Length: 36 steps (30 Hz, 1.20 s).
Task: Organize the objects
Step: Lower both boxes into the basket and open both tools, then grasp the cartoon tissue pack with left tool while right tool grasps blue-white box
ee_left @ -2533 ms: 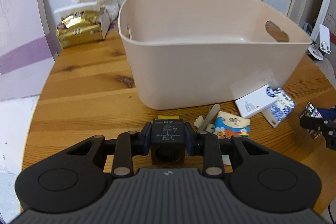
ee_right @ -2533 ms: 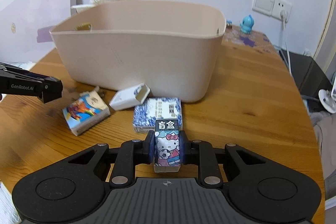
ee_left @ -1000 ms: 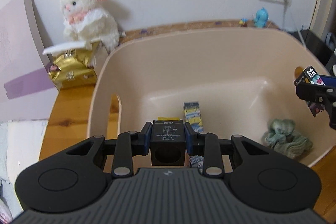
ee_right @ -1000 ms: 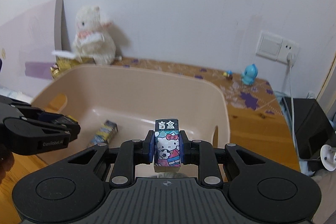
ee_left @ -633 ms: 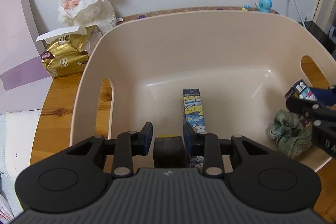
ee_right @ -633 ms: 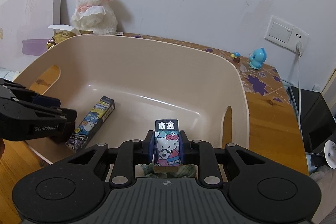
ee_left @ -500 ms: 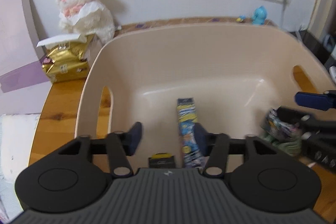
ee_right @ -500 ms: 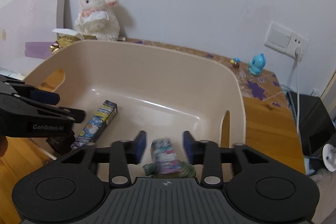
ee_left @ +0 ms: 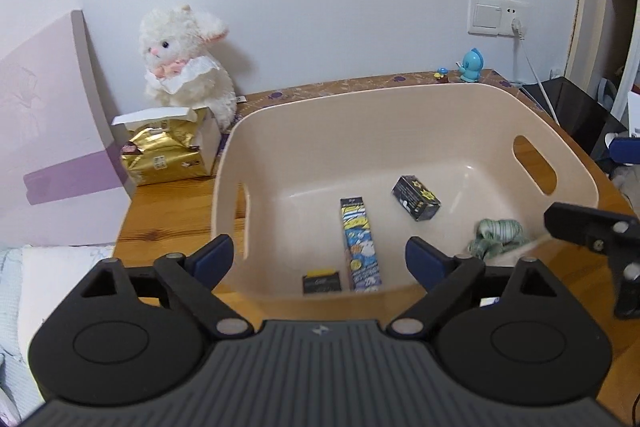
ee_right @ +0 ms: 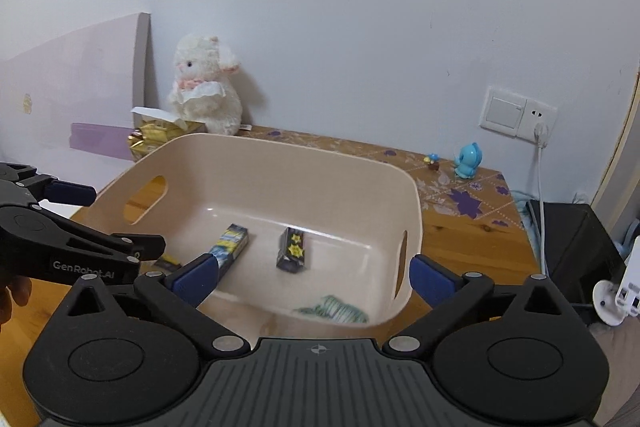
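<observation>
A beige plastic bin stands on the wooden table; it also shows in the right wrist view. Inside lie a long blue cartoon box, a small black box with a yellow edge near the front wall, a dark starred box and a green striped cloth. My left gripper is open and empty above the bin's near edge. My right gripper is open and empty above the bin's right part.
A white plush lamb and a gold tissue pack sit at the back left beside a pale purple board. A small blue figurine and a wall socket are at the back right.
Both grippers opened over the bin. The black box dropped from the left one and the Hello Kitty box from the right; both now lie in the bin. Both grippers have risen.
</observation>
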Tool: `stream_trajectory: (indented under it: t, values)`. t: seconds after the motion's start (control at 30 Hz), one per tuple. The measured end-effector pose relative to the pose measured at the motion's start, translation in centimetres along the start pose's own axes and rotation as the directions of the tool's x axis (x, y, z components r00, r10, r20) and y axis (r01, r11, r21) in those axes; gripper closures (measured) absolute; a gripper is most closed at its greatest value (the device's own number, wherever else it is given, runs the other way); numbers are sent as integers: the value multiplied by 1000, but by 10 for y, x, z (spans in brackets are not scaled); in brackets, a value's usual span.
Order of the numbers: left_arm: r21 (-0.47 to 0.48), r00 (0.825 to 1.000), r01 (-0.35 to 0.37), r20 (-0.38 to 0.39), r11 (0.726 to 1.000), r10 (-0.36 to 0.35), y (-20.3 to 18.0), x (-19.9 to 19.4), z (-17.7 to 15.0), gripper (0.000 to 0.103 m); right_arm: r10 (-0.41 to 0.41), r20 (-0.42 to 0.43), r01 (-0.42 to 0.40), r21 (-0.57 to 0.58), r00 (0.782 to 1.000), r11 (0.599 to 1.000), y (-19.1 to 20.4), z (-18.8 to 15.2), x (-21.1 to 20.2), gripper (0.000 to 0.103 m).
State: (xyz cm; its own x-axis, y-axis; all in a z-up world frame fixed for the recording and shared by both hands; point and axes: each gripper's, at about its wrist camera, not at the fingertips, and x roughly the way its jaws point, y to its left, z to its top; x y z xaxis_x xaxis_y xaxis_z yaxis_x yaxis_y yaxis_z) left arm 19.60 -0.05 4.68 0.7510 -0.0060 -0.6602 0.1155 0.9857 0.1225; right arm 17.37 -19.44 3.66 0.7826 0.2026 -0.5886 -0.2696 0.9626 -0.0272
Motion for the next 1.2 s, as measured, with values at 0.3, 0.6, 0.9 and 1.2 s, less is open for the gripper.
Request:
stream_trajectory:
  t: [0.3,0.6,0.9,1.2]
  values:
    - [-32,1000,-2,8,1000,3,11,-28,-29,8,12,-31,-13,-17,999,1000,10,-26,-18,0]
    - [-27,998,50,-47,998,-52,7,-25,-58,8,14,-106,-15,-8,994,1000,6,-60,-12,0]
    - [-11,982,119,-143,993,-119,-8,-3,-89,8,13,-224,-18,-21,974,1000,9,-97,16,0]
    - [-31,962,168,-213,985,-171,-13,22,-106,8,21,-266,-28,-23,964,999,8,-114,38,0]
